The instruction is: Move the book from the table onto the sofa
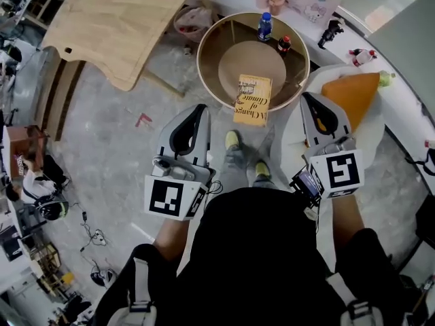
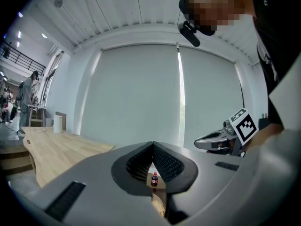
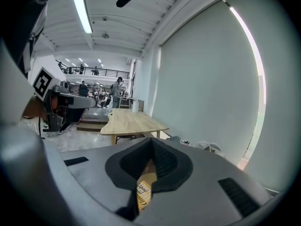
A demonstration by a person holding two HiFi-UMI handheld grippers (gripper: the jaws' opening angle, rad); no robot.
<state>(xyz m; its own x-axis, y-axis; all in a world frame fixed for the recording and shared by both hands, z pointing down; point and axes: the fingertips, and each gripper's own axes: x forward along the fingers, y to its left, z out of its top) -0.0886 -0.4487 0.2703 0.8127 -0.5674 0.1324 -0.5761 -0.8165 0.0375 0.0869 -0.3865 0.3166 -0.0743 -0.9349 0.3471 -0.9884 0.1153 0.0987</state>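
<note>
Book (image 1: pixel 253 99) sits at the near edge of the round table (image 1: pixel 204 80), seemingly overhanging it, untouched. Left gripper (image 1: pixel 201 109) and right gripper (image 1: pixel 306 98) both clenched empty, short of it. Grasp, carry and drop onto what looks like the sofa (image 1: pixel 372 138) all remain.

The book (image 1: pixel 252 99) is yellow with dark letters. The round table (image 1: pixel 216 43) is brown with a pale rim. One bottle (image 1: pixel 264 26) is blue; the small bottle (image 1: pixel 284 44) is dark with a red cap. The cushion (image 1: pixel 353 94) is orange. The left gripper (image 1: pixel 201 109) and the right gripper (image 1: pixel 306 96) are grey, with black and white squares
</note>
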